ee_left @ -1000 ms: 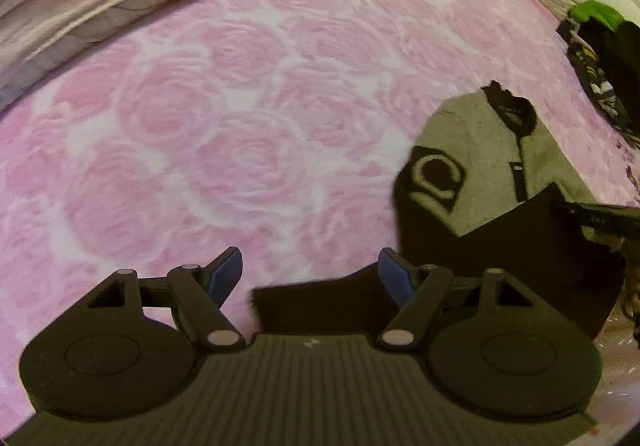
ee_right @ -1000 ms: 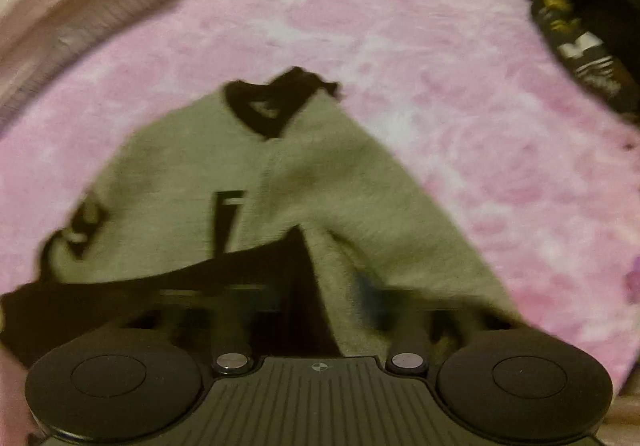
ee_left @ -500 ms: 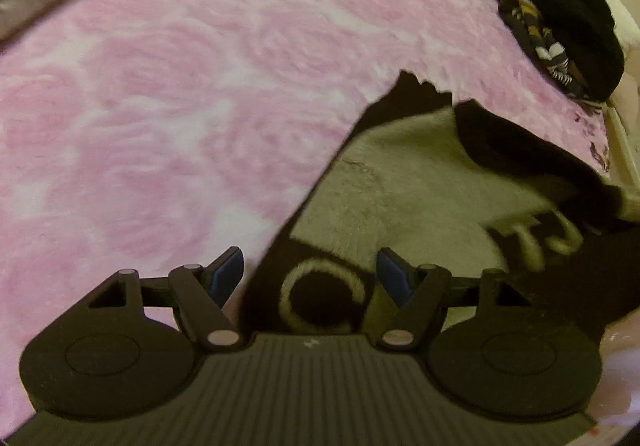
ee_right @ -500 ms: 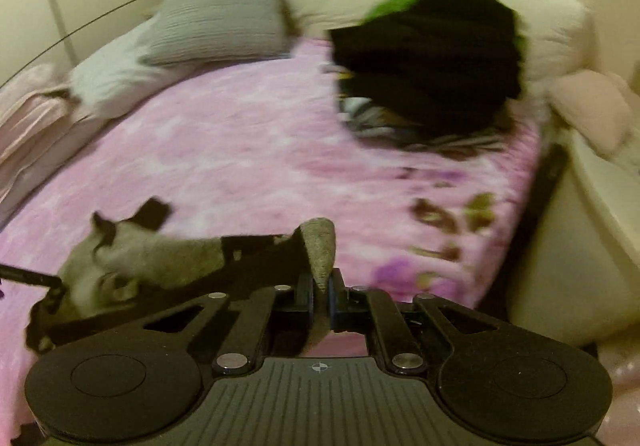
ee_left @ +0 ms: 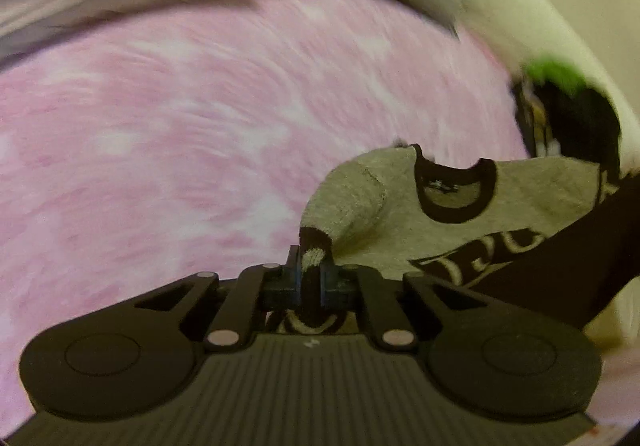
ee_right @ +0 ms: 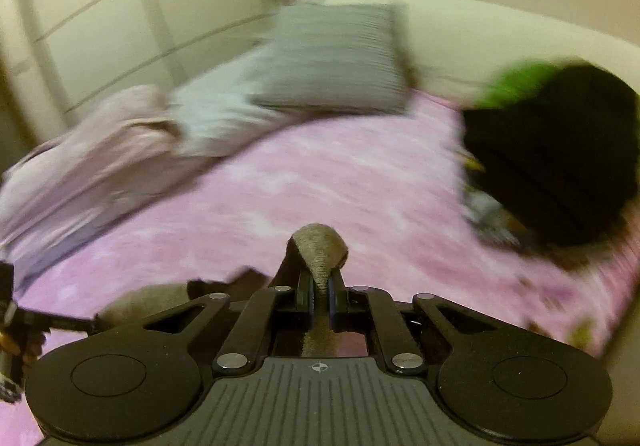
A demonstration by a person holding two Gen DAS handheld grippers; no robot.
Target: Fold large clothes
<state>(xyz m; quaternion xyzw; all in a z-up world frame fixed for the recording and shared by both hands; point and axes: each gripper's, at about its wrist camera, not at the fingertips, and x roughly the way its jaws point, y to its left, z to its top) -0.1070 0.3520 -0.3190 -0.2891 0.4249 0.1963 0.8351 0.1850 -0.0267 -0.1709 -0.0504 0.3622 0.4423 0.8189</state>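
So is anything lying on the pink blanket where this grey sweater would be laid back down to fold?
Nothing visible. Both hand-held grippers, left and right, are shut on the grey sweater; the pink blanket ahead looks bare. The dark clothes pile sits off to the right.

Count of items in view. Grey sweater with black trim and lettering (ee_left: 404,214): one, lying near right on the bed. Two-finger grippers: two, the left gripper (ee_left: 311,273) and the right gripper (ee_right: 319,296), each pinched onto a fold of that sweater. Pink floral bedspread (ee_left: 180,150): one. Grey striped pillow (ee_right: 336,58): one, far centre. Pale pink bedding bundle (ee_right: 100,154): one, far left. Heap of dark clothes (ee_right: 560,150) with a green piece: one, far right; garments within it cannot be counted.
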